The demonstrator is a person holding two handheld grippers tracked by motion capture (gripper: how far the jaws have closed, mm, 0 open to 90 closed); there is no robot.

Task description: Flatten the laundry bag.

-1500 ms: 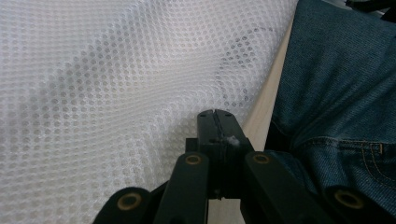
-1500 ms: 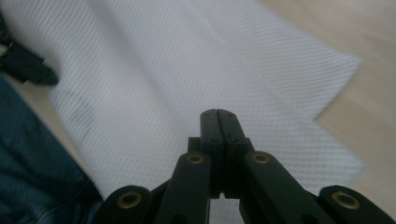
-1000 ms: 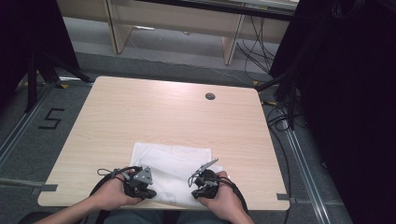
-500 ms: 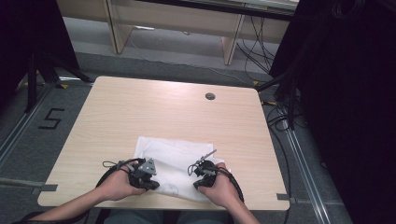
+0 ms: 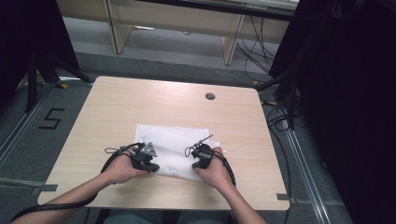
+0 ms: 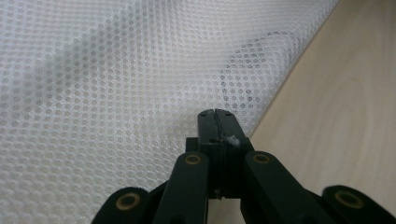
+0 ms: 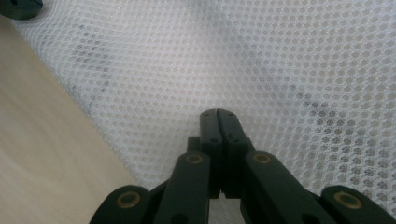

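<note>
**Thin grips could let the mesh slip**

We hold the mesh [image 5: 173, 148] at the bench's [image 5: 140, 100] near edge, left gripper [image 6: 217, 122] and right gripper [image 7: 217, 120] each clamped on its hem. Uneven pulling could free either pinch or skew the fold.

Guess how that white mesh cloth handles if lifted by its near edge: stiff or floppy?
Probably floppy: the mesh cloth lies in soft folds on the table. Likely light, since wood shows through its holes. It may snag.
</note>
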